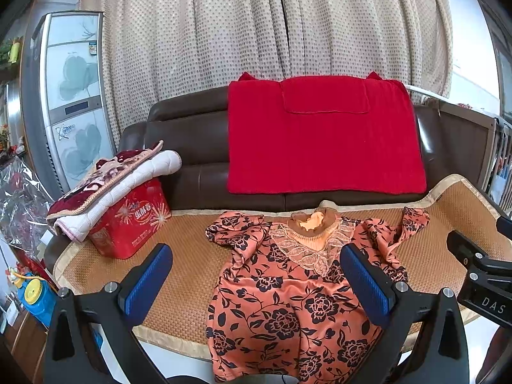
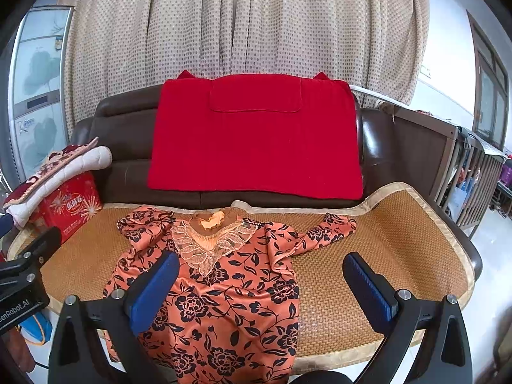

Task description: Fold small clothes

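Note:
An orange blouse with black flowers (image 1: 288, 294) (image 2: 224, 291) lies face up on the woven mat (image 1: 179, 256) (image 2: 384, 243) of the sofa seat, lace collar toward the backrest, hem hanging over the front edge. Both sleeves are crumpled beside the body. My left gripper (image 1: 256, 275) hovers open above the blouse's left half, nothing between its blue pads (image 1: 147, 281). My right gripper (image 2: 260, 281) also stands open, over the blouse's right side, with empty pads (image 2: 371, 288). Each gripper's body shows at the edge of the other's view.
A red knitted cloth (image 1: 323, 137) (image 2: 256, 140) drapes over the brown sofa backrest (image 1: 188, 134). At the left, folded blankets (image 1: 108, 182) rest on a red box (image 1: 131, 224) (image 2: 70, 208). A curtain hangs behind; a railing (image 2: 470, 172) stands at the right.

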A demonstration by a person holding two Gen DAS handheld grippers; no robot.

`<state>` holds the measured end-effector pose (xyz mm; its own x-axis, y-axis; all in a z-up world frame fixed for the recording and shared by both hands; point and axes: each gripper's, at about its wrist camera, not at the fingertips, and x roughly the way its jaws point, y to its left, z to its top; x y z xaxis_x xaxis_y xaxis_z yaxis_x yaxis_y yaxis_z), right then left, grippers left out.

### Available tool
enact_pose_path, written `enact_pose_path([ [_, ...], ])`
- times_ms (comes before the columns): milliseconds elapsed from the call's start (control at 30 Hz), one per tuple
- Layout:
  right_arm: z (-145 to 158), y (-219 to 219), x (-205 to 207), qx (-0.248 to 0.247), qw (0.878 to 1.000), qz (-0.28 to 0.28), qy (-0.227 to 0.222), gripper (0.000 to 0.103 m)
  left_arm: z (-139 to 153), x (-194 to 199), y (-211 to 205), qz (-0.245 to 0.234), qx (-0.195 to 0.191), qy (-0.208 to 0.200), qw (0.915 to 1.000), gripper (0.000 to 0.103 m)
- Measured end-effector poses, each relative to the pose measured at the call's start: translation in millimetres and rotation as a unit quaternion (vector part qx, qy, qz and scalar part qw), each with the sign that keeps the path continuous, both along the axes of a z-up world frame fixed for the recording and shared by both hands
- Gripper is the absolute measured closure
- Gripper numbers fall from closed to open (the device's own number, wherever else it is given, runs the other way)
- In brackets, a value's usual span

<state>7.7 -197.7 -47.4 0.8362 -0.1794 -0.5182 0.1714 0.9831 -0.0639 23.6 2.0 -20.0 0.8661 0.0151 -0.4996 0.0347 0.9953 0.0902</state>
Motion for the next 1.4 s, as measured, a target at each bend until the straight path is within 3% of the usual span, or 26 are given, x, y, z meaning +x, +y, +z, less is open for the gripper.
enact_pose_path([
  [367,-16.0,-0.5,27.5,-0.013,1.000,-0.008,0.013,0.000,-20.0,29.4,-3.6,0.000,0.005,0.003,1.0000,0.000],
  [667,-43.0,1.6,72.7,-0.002,0.999,-0.002,0.049,0.000,-43.2,68.7,-1.6,0.005,-0.003,0.031,0.9995,0.000],
  [933,-66.2,2.0,111.3,0.005,0.997,-0.002,0.072,0.000,-66.3,110.1,-2.5,0.013,-0.009,0.053,0.9985,0.000],
  [1267,-95.0,-12.1,159.3,-0.001,0.996,-0.022,0.085,0.000,-96.8,176.1,-19.0,0.034,-0.012,0.049,0.9982,0.000],
  [1333,-102.7,-23.5,173.4,0.008,0.996,-0.033,0.088,0.000,-108.2,196.2,-24.1,0.044,-0.008,0.047,0.9979,0.000],
  [1400,-112.2,-47.4,191.5,0.050,0.994,-0.041,0.086,0.000,-121.9,218.3,-30.5,0.055,-0.012,0.048,0.9972,0.000],
])
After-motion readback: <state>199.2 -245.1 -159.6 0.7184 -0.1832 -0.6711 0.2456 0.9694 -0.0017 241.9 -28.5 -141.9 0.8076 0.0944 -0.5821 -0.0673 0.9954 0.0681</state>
